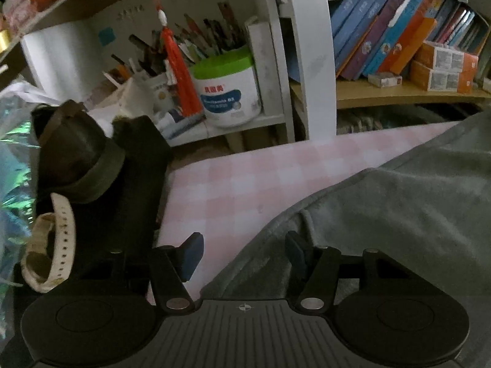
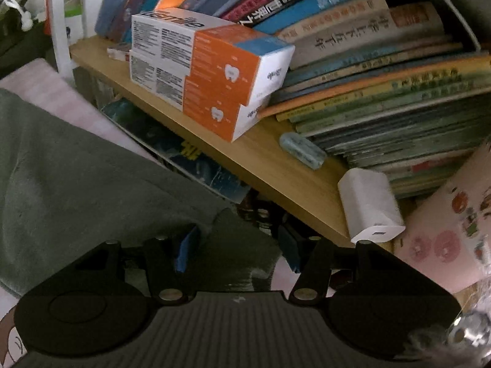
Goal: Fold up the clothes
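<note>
We see the grey-green garment (image 1: 383,202) spread over a pink checked cloth (image 1: 233,178) in front of crowded shelves; in the left wrist view its edge runs diagonally up from the bottom centre, and the fabric fills the right of the picture. The left gripper (image 1: 244,253) stands partly open over that edge; its right finger lies against the cloth and its left finger is above the bare pink checks, so the hem sits between the jaws, but we cannot make out the pads pressing on it. To its left stand a dark hat (image 1: 76,153) and a pale perforated strap (image 1: 58,239); behind them a white tub with a green lid (image 1: 228,89) holds pens, with a red tassel (image 1: 181,73) hanging in front, and books (image 1: 399,27) lean on a wooden shelf (image 1: 399,93).

In the right wrist view the right gripper (image 2: 237,250) is likewise about half open; a corner of the garment (image 2: 76,178) rises between its fingers, touching the left blue pad (image 2: 186,250), while the right finger is dim and appears clear of the fabric. Beyond it two orange and white boxes (image 2: 214,70) are stacked on the shelf, with a white charger (image 2: 373,208) near the shelf's front edge and a pale blue eraser (image 2: 302,150) beside a pile of flat books (image 2: 399,116).
</note>
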A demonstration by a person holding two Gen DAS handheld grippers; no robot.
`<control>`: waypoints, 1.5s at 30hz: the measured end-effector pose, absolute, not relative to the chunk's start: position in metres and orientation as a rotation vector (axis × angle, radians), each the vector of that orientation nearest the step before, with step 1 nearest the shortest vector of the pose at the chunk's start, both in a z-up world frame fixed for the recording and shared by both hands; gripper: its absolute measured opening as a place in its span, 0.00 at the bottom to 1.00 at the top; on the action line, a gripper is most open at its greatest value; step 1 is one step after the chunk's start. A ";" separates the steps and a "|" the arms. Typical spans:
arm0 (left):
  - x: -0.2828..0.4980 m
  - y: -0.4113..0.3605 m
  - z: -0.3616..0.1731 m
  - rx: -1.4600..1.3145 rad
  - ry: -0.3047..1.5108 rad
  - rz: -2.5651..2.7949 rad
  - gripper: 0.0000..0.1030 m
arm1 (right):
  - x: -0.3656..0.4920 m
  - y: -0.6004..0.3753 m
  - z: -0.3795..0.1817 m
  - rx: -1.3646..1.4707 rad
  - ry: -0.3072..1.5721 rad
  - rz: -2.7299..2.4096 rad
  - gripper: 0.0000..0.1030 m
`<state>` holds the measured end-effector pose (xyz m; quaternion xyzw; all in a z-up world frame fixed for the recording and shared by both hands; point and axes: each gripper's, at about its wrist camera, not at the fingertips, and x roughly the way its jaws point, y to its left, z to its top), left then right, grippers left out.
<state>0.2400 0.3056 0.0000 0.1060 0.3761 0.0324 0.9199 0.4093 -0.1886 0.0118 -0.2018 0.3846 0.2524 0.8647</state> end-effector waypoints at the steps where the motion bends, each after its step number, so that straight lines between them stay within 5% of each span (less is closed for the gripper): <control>1: 0.243 0.305 -0.001 0.224 0.779 0.063 0.57 | 0.410 -0.189 0.011 -0.422 0.809 0.534 0.53; 11: 0.262 0.316 -0.006 0.166 0.818 0.034 0.58 | 0.418 -0.195 0.008 -0.298 0.850 0.535 0.53; 15: 0.264 0.319 -0.006 0.118 0.827 0.039 0.56 | 0.417 -0.194 0.010 -0.272 0.866 0.509 0.41; 17: 0.262 0.320 -0.005 0.055 0.836 -0.009 0.22 | 0.414 -0.191 0.012 -0.267 0.872 0.505 0.20; 20: 0.261 0.311 -0.003 0.084 0.859 -0.024 0.08 | 0.405 -0.187 0.016 -0.289 0.875 0.474 0.13; 36: 0.206 0.294 0.053 0.119 0.697 -0.003 0.06 | 0.318 -0.202 0.090 -0.349 0.652 0.410 0.13; 45: 0.121 0.274 0.090 0.148 0.561 -0.037 0.06 | 0.192 -0.233 0.124 -0.455 0.494 0.448 0.13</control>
